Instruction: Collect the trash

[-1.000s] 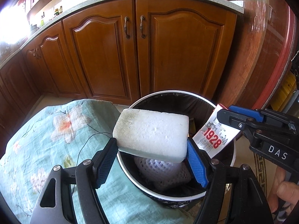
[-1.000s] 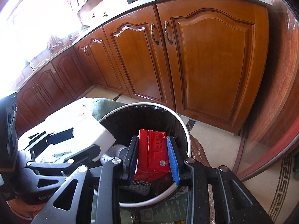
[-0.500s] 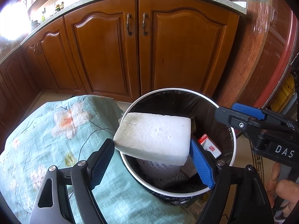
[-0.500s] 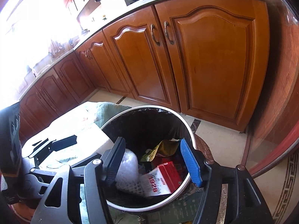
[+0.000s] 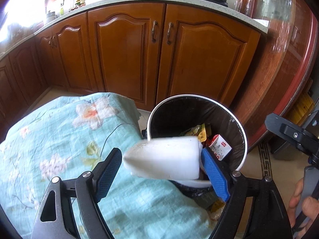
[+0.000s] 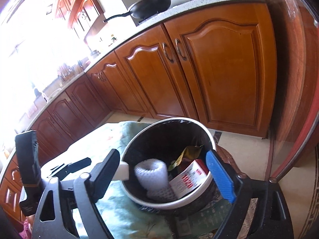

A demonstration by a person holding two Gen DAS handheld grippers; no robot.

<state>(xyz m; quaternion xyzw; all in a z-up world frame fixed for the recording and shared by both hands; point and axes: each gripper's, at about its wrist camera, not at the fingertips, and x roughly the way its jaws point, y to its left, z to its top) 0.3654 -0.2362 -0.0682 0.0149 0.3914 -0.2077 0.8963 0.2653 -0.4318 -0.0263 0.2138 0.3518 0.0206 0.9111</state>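
My left gripper (image 5: 161, 171) stands spread wide, its jaws having just been opening, and the white foam block (image 5: 165, 159) hangs blurred between them: its right end lies against the blue right pad (image 5: 214, 176), while the left pad stands clear of it, so nothing pinches it. The block sits over the near rim of the round white bin with the black liner (image 5: 244, 139), partly over the floral turquoise cloth (image 5: 59, 135) on the bin's left side. My right gripper (image 6: 162, 174) is spread too, its jaws having just been opening with nothing between them. Beyond it, in the bin, lie the red-and-white printed carton (image 6: 189, 180), a white foam net sleeve (image 6: 150, 176) and a crumpled yellow-green wrapper (image 6: 188, 152). Farther off stand the brown wooden cabinet doors (image 5: 199, 63) under a speckled counter with a black pan (image 6: 151, 6). The risk I see is the block: its left part overhangs the rim toward the cloth, so it could strike the rim, tip outward and land on the cloth rather than among the trash. It also looks wide for the space left inside, so it may wedge on top of the carton and sleeve instead of settling.
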